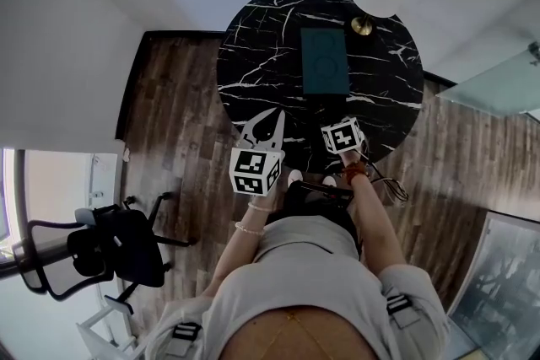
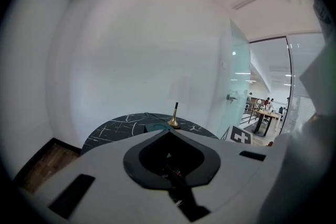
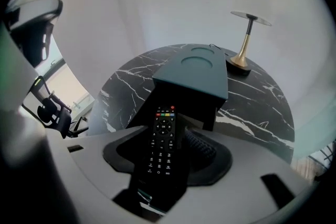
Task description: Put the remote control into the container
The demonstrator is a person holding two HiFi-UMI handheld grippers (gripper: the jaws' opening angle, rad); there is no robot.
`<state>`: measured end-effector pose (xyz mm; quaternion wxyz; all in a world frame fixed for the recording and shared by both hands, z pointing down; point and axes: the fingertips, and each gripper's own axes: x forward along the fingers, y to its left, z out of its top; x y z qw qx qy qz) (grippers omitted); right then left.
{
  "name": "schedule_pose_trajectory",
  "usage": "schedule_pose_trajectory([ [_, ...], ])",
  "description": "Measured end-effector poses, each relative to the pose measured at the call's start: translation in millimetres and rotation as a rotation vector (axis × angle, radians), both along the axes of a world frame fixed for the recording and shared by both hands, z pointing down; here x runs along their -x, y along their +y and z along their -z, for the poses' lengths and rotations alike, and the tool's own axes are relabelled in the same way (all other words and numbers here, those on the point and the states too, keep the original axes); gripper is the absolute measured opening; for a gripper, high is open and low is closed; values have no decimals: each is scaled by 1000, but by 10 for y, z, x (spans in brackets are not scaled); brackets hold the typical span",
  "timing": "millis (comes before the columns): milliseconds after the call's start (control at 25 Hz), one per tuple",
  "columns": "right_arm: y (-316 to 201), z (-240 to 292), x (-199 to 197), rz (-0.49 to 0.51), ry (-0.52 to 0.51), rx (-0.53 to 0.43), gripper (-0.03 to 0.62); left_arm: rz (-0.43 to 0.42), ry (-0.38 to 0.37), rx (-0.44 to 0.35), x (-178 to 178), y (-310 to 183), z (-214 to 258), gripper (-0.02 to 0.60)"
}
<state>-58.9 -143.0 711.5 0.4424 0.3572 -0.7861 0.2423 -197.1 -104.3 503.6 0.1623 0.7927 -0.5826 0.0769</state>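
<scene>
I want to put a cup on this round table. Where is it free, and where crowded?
Free: the broad bare marble between the container and the left rim of the table; a narrower strip between container and right rim. Crowded: the near edge, with the left gripper and the right gripper holding the remote control, and around the lamp.

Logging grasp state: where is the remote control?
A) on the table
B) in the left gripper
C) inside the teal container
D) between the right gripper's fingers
D: the right gripper view shows the remote control clamped in the right gripper, outside the teal container.
</scene>
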Motion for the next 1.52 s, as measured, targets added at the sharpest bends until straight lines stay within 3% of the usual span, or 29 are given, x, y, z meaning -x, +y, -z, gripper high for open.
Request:
schedule_pose_trajectory([
  [360,-56,336,-200,16,-124,-143,207,-142,-38,94,-435,-5,-443,5],
  [400,-87,368,-247,10,-123,-166,187,-172,-34,109,-508,9,-519,5],
  [480,-185,438,-347,1,-104,-228,75,-255,-16,140,-679,52,-677,5],
  [600,-351,478,-455,10,-75,-285,34,-388,-1,202,-941,147,-927,5],
  [960,-683,540,-480,61,-64,-297,12,-533,-12,366,-1288,378,-1409,5],
  [1240,-921,458,-374,116,-44,-291,12,-651,5,413,-1524,650,-1530,5],
  [1520,-1079,398,-242,139,-35,-281,12,-692,-83,476,-1607,888,-1832,5],
])
